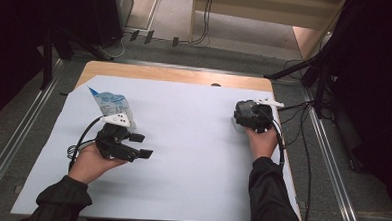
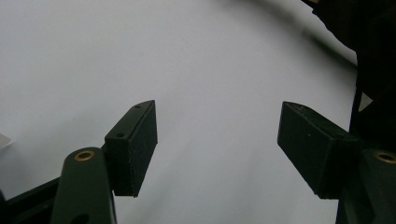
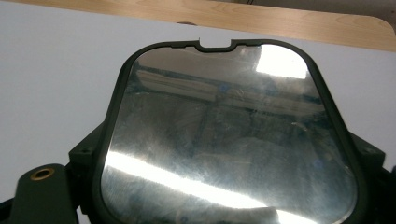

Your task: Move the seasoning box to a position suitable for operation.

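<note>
While the right gripper [image 1: 244,123] clamps the dark-rimmed clear plastic lid [image 3: 224,140] at right, the left gripper [image 1: 141,145] stands open, empty, the crumpled clear plastic bag [image 1: 111,104] just above it.

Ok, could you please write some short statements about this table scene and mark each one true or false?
1. The left gripper is open, with nothing between its jaws. True.
2. The plastic bag lies next to the right gripper. False: it lies beside the left gripper.
3. A shiny dark-rimmed panel sits between the right gripper's jaws. True.
4. A red cloth covers the table. False: a pale sheet covers it.
</note>
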`<state>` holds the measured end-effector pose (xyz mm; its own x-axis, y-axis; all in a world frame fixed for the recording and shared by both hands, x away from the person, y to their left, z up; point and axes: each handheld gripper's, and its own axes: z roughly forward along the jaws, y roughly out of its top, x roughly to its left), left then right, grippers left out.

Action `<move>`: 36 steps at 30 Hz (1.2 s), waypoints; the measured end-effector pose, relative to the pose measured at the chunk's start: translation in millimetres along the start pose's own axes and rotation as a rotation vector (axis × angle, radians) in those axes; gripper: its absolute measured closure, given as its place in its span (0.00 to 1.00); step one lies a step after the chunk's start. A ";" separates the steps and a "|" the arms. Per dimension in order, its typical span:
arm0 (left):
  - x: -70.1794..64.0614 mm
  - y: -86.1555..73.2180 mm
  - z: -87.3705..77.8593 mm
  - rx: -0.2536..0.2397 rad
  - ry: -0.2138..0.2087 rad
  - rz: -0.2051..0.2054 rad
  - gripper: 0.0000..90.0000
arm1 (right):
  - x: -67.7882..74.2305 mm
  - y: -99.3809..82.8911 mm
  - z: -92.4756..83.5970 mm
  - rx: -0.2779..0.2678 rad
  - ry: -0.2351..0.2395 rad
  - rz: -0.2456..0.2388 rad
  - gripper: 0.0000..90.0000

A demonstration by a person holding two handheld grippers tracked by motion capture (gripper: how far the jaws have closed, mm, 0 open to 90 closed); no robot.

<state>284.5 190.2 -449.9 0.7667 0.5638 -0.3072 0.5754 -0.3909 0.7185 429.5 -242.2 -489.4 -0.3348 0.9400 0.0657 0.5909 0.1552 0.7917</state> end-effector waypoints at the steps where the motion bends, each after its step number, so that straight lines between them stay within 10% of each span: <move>1: 0.0 0.0 0.0 0.000 -0.001 0.000 0.33 | -0.8 0.1 -0.3 -0.003 0.003 0.005 0.18; 13: 1.7 0.4 0.0 -0.007 -0.009 -0.018 0.34 | -2.4 7.9 -13.8 -0.032 0.045 0.047 0.18; 36: 4.7 5.3 6.5 0.011 -0.014 -0.017 0.35 | 31.6 6.1 -27.3 0.010 0.157 -0.027 0.18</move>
<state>293.0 186.0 -451.6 0.7607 0.5603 -0.3278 0.5912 -0.3896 0.7062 402.5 -219.9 -465.9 -0.4609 0.8764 0.1398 0.5873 0.1830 0.7884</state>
